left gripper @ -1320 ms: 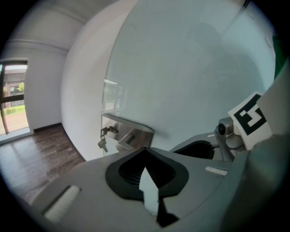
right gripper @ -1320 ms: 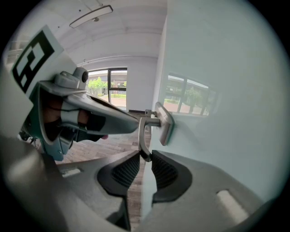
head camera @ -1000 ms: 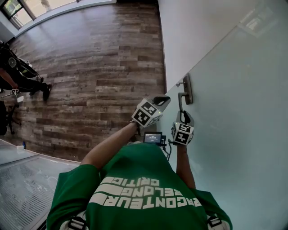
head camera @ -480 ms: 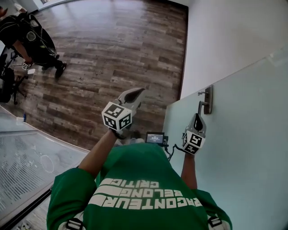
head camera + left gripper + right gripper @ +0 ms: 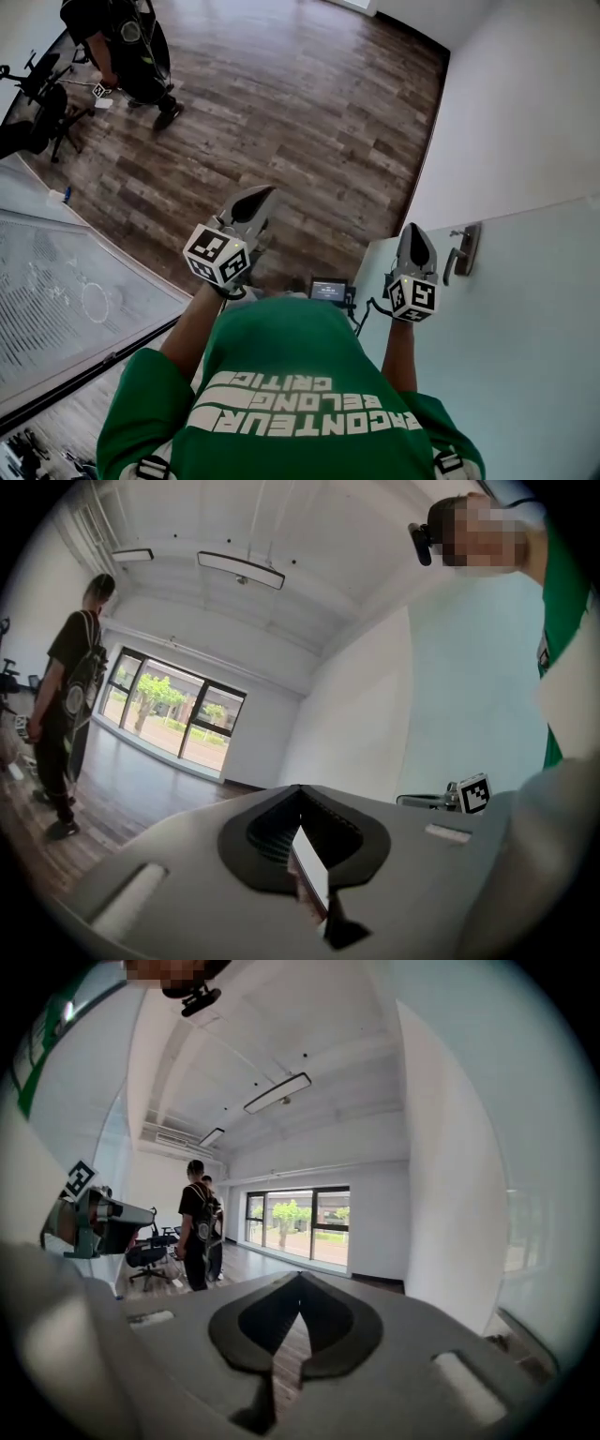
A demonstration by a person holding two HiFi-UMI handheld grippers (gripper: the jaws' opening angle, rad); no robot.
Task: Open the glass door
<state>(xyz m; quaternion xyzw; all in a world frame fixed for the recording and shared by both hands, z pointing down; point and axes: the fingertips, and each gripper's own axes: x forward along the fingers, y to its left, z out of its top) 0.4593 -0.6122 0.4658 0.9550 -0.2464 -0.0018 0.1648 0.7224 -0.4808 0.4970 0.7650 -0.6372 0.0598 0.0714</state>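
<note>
- Green shirt (image 5: 281,366), at 6 o'clock in the head view, is carrying white print, showing upside down. It is reading roughly "FRONTEUR / BELONG / CRITIC", letters not fully certain.
- Small screen (image 5: 328,289), just below centre, is showing text too small to read.
- Cube (image 5: 217,255) on left gripper (image 5: 267,192), at 9 o'clock, and cube (image 5: 413,297) on right gripper (image 5: 413,229), at 3 o'clock, are showing black-and-white square markers, no letters.
</note>
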